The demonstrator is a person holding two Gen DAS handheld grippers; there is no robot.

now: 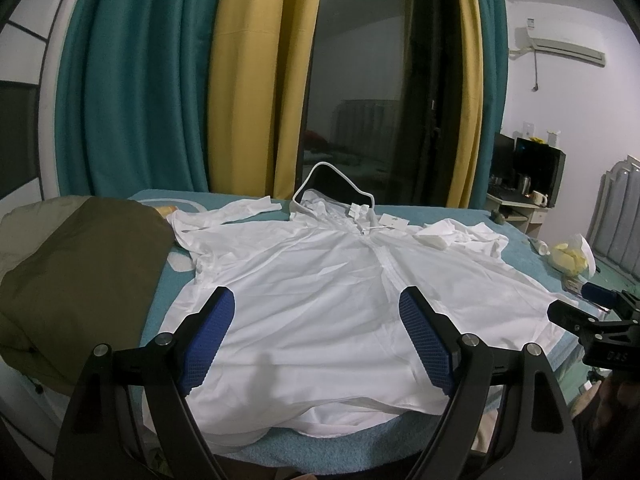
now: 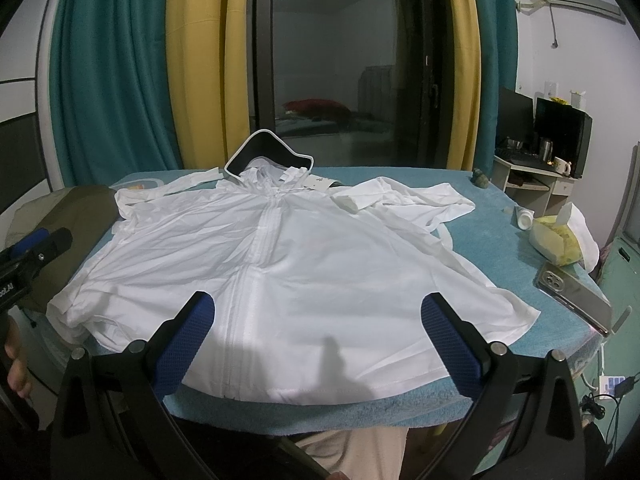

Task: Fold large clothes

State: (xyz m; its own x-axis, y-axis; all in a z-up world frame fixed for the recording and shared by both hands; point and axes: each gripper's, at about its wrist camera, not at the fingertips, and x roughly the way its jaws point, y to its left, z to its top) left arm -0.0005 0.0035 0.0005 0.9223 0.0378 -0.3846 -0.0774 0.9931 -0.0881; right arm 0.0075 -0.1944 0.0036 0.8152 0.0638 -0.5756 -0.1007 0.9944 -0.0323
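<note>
With the white jacket (image 2: 288, 264) spread flat on the table (image 2: 500, 216) ahead of both spread, empty hand-held grippers (image 1: 316, 320) (image 2: 316, 328), you begin folding: pinch a sleeve next.

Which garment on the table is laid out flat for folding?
The white zip-front jacket, spread flat across the teal table cover with sleeves out. The olive garment lies bunched at the table's left edge.
</note>
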